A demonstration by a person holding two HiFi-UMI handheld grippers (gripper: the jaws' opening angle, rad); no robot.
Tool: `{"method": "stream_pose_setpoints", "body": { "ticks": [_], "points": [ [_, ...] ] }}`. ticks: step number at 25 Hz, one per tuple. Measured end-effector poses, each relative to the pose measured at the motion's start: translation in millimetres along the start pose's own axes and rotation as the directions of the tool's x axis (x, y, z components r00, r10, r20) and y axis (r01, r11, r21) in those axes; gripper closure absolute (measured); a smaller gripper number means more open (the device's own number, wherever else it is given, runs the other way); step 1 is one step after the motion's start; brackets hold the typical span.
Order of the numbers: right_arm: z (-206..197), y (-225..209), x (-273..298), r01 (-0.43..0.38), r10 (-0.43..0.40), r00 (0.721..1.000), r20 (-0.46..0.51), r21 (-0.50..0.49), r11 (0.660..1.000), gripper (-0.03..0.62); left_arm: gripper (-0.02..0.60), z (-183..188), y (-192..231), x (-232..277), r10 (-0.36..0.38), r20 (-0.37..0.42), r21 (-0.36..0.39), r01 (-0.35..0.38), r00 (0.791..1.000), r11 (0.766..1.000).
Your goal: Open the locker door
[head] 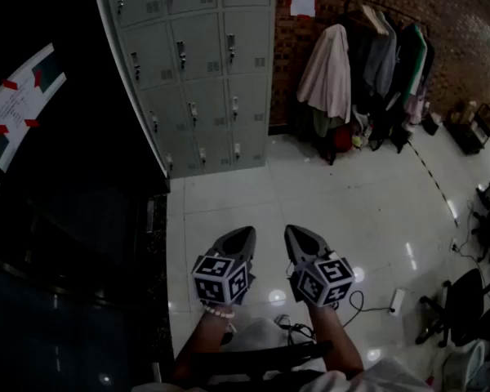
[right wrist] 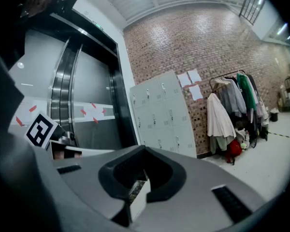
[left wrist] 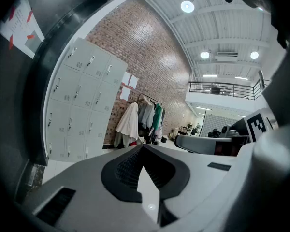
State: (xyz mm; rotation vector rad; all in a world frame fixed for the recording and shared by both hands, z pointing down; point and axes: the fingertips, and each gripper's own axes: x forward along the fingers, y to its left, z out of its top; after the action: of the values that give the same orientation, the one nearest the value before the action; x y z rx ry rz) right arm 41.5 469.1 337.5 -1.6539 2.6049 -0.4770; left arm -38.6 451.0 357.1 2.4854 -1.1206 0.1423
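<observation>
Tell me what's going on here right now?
A person holds a two-jaw gripper in each hand above the white tiled floor. The left gripper and right gripper both have jaws together, with nothing between them. The grey metal locker bank stands ahead, apart from both, its visible doors closed. No door is touched yet.

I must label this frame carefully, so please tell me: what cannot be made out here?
- Head view: the top of the lockers is cut off by the upper edge.
- All views: print on the wall papers is too small to read.
- Head view: the dark wall at left is too dim for detail.
</observation>
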Motion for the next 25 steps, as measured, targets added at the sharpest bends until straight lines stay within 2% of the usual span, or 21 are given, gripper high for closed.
{"method": "stream_pose_setpoints", "body": {
  "ticks": [25],
  "points": [
    [1.2, -24.5, -17.3, -0.021, 0.021, 1.000, -0.006, 0.018, 1.000, 0.585, 0.588, -7.5, -20.8, 12.3, 0.039, -0.002, -0.012, -0.039, 0.999, 0.999]
  ]
}}
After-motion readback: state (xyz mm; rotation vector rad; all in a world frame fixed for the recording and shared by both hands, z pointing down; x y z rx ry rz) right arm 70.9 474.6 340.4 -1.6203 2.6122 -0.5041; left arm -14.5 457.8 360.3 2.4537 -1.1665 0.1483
